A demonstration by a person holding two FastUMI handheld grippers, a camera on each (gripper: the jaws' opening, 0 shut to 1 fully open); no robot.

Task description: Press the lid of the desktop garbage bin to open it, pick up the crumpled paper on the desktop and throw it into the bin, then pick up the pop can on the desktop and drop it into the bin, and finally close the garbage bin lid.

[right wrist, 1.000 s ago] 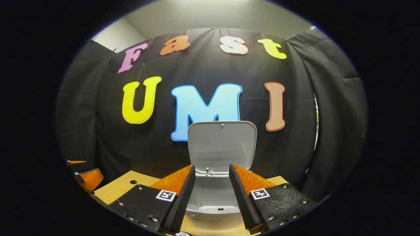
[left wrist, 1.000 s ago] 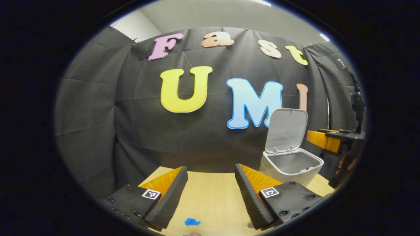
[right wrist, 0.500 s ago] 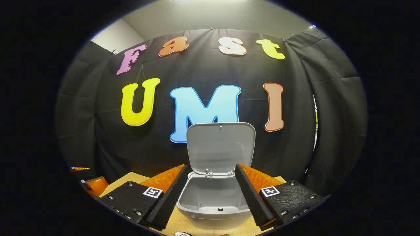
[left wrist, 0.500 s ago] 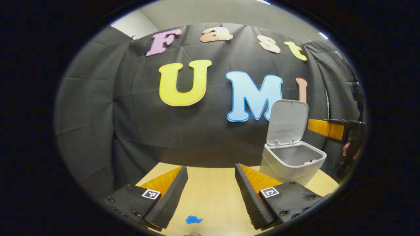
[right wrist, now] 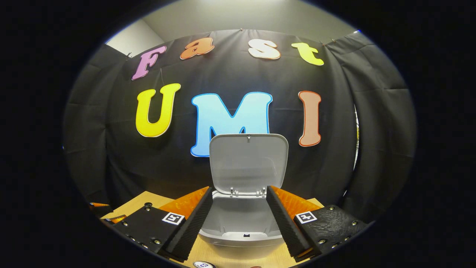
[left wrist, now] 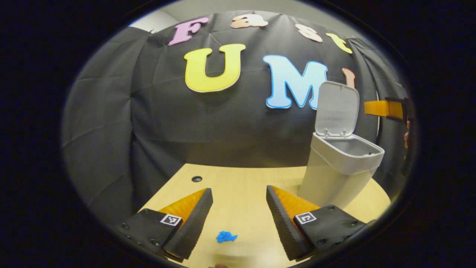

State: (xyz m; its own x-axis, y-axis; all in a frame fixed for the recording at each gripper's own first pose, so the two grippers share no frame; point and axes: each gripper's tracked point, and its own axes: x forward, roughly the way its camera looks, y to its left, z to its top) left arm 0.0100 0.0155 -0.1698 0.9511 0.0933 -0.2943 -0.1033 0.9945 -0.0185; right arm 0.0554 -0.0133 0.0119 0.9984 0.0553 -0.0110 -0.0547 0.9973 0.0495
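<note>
The grey desktop bin (left wrist: 336, 178) stands at the right of the wooden table (left wrist: 238, 178), its lid (left wrist: 336, 108) raised upright. A small blue crumpled scrap (left wrist: 227, 236) lies on the table between my left gripper's fingers, near their base. My left gripper (left wrist: 238, 190) is open and holds nothing. My right gripper (right wrist: 239, 190) is open too and hovers just in front of the bin (right wrist: 241, 238), level with its open mouth and facing the lid (right wrist: 248, 163). In the left gripper view the right gripper (left wrist: 386, 108) shows beside the lid.
A small round hole (left wrist: 196, 178) marks the table's far left part. A round object (right wrist: 203, 264) peeks in at the bottom edge, in front of the bin. The left gripper (right wrist: 108, 217) sits low at the left. Black cloth walls close the booth behind the table.
My right gripper's fingers have spread apart and it has drawn back from the bin. The left gripper has tipped downward, so more table shows and the blue scrap sits farther up between the fingers.
</note>
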